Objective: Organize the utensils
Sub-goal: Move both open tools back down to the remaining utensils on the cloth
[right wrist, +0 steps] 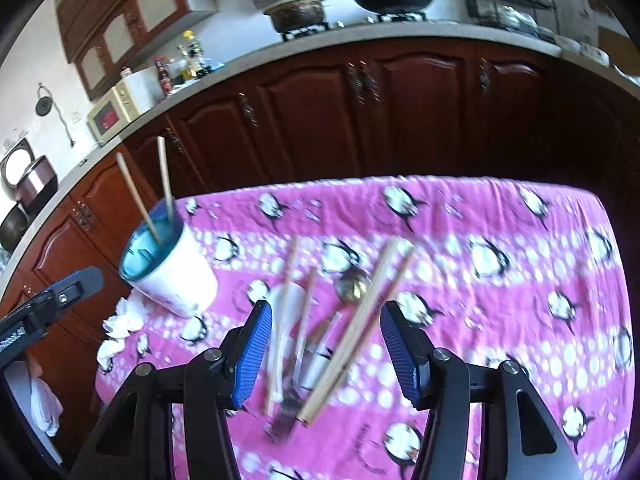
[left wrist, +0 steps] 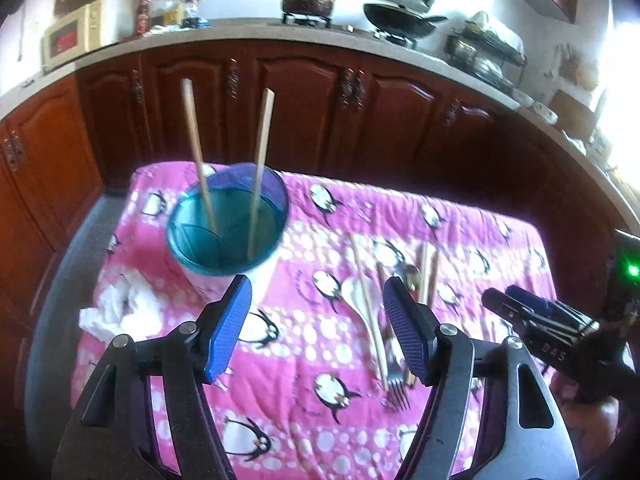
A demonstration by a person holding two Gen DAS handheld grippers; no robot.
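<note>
A white cup with a teal inside [left wrist: 228, 232] [right wrist: 168, 272] stands at the table's left, two wooden chopsticks [left wrist: 260, 168] [right wrist: 164, 176] upright in it. To its right lies a pile of utensils: a white ceramic spoon [left wrist: 360, 300] [right wrist: 286, 308], a fork [left wrist: 398, 384], a metal spoon [right wrist: 352, 286] and loose chopsticks [right wrist: 360, 320] [left wrist: 430, 276]. My left gripper [left wrist: 316, 320] hangs open just short of the cup, nothing between its blue pads. Over the pile, my right gripper [right wrist: 324, 348] is open too, its pads clear of the utensils; it enters the left wrist view [left wrist: 532, 320] from the right.
A pink penguin-print cloth [left wrist: 320, 360] [right wrist: 500, 300] covers the table. Crumpled white tissue [left wrist: 124, 312] [right wrist: 120, 328] lies left of the cup. Dark wooden cabinets [left wrist: 300, 112] and a counter with a microwave [left wrist: 76, 36], pots and bottles stand behind the table.
</note>
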